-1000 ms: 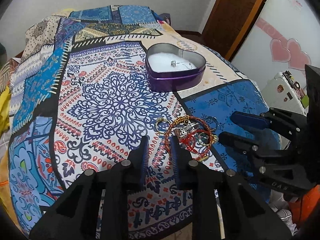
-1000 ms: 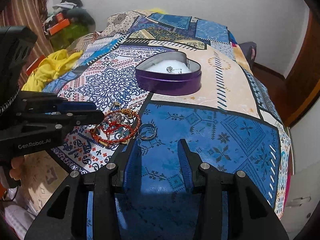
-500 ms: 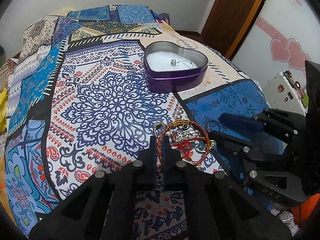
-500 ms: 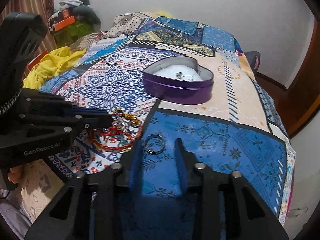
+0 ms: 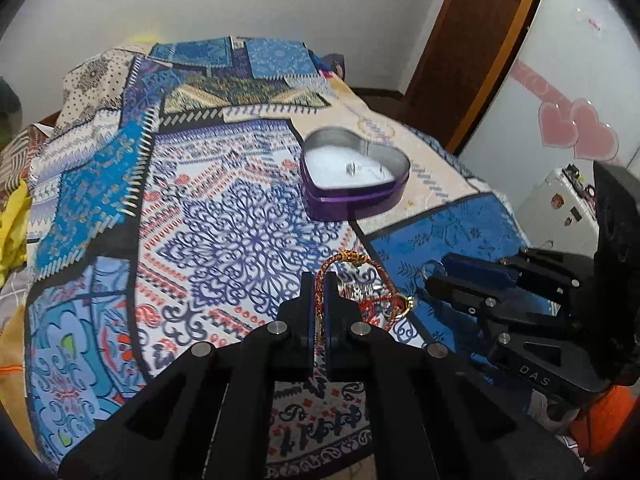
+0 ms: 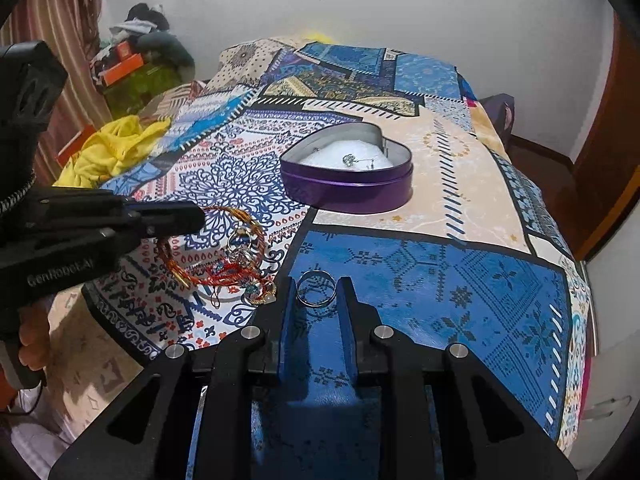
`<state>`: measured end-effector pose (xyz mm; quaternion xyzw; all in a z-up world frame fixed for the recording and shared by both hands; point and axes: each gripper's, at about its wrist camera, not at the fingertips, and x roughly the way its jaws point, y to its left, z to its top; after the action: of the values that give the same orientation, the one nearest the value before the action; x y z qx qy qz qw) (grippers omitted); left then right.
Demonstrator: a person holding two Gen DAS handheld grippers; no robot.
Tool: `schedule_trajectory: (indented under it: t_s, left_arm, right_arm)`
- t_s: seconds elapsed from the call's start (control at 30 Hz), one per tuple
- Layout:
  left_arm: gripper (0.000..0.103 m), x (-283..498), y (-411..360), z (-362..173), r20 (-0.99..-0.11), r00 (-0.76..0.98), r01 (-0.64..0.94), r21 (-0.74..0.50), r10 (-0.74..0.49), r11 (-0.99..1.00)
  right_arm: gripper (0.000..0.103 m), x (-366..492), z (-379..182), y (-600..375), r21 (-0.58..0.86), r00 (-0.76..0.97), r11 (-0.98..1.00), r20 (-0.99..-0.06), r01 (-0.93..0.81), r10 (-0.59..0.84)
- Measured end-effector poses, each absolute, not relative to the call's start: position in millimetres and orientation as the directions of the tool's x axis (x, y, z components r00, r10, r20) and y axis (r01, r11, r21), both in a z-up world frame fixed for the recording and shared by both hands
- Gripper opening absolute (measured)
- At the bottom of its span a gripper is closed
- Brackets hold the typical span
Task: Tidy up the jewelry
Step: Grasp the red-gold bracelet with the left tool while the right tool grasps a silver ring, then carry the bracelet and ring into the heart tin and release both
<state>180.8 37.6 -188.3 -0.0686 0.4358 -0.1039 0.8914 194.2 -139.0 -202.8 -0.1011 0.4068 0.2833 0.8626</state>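
Note:
A red braided bracelet (image 5: 326,270) with a gold clasp lies in a tangle of jewelry (image 6: 240,268) on the patterned bedspread. My left gripper (image 5: 319,280) is shut on its cord, and the loop rises a little off the cloth. In the right wrist view the left gripper (image 6: 198,216) comes in from the left. My right gripper (image 6: 317,286) has a silver ring (image 6: 316,289) pinched between its blue pads on the blue patch. Farther back stands the purple heart tin (image 6: 348,194), open, with white padding and a small silver piece (image 5: 352,168) inside.
The bed's edge drops off just below both grippers and at the right. A yellow cloth (image 6: 108,152) lies at the bed's left side. A wooden door (image 5: 472,52) and a white cabinet with pink hearts (image 5: 576,132) stand to the right.
My left gripper went from open to shut on the red bracelet's cord and lifted slightly. My right gripper moved forward and narrowed around the silver ring.

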Motion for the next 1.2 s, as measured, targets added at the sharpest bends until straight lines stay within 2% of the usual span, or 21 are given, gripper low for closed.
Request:
schedule_trajectory:
  t_s: [0.57,1.2]
  left_arm:
    - [0.002,181,42,-144,-0.688,0.69,0.13,-0.189,-0.226,0.973]
    - [0.001,223,25,-117,-0.623,0.747,0.179,-0.147,-0.232,0.973]
  right_arm:
    - [0.019,195,-165,-147,0.04,0.597,0.841,-0.686,-0.539,0.416]
    - [0.019,221,-147,-151,0.046,0.649,0.856,-0.632,-0.514,0.424]
